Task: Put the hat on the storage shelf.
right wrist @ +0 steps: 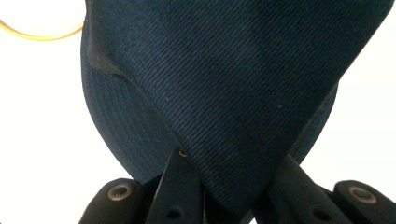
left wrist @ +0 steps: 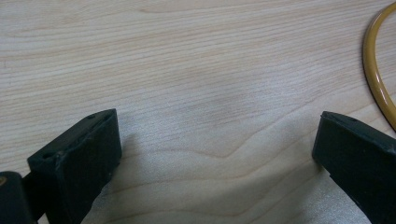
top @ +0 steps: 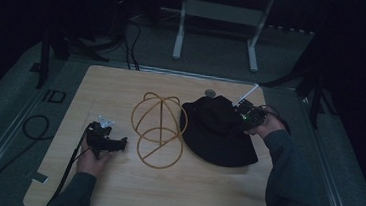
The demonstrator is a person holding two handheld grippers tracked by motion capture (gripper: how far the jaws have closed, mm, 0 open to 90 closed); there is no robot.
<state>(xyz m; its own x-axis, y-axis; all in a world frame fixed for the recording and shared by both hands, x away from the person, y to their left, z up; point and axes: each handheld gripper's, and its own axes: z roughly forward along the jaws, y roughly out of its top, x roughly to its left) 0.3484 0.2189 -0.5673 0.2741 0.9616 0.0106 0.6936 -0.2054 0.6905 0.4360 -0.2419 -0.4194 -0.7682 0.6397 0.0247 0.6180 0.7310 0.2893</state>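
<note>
A dark bucket hat [top: 218, 131] lies on the wooden table [top: 113, 187], right of a yellow wire hat stand [top: 159, 126] made of a domed frame and a base ring. My right gripper [top: 242, 116] is at the hat's far right edge, shut on the hat fabric [right wrist: 224, 70], which is pinched between the jaws [right wrist: 233, 177]. A piece of the yellow wire [right wrist: 42, 36] shows beyond the hat. My left gripper [top: 120, 142] rests low over bare wood just left of the stand's ring [left wrist: 376, 79]. It stands open [left wrist: 217, 135] with nothing between its jaws.
A small round grey disc [top: 210, 92] sits near the table's back edge, with a thin white rod [top: 248, 93] beside the right gripper. Cables [top: 33, 125] coil on the floor at the left. A metal frame's legs [top: 179, 32] stand behind the table.
</note>
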